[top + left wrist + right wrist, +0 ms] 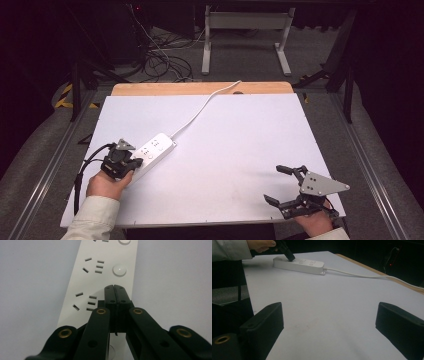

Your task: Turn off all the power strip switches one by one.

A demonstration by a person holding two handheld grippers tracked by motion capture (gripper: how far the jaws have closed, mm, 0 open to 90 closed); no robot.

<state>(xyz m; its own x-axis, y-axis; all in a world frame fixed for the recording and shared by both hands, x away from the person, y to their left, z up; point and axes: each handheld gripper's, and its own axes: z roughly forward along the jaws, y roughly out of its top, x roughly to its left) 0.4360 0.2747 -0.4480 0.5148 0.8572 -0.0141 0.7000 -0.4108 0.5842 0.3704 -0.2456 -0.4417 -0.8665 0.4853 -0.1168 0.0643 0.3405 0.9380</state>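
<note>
A white power strip (154,149) lay slantwise on the left part of the white tabletop (235,145), its white cord (202,107) running away toward the far edge. The left hand-held gripper (134,162) was over the strip's near end with its jaws closed flat against each other and nothing between them; in the left gripper view the joined tips (115,287) sat on the strip's face beside a socket group (86,301), just short of a round white button (119,269). The right hand-held gripper (275,184) rested near the tabletop's near right corner, well apart from the strip, its jaws spread wide and empty over the bare surface.
</note>
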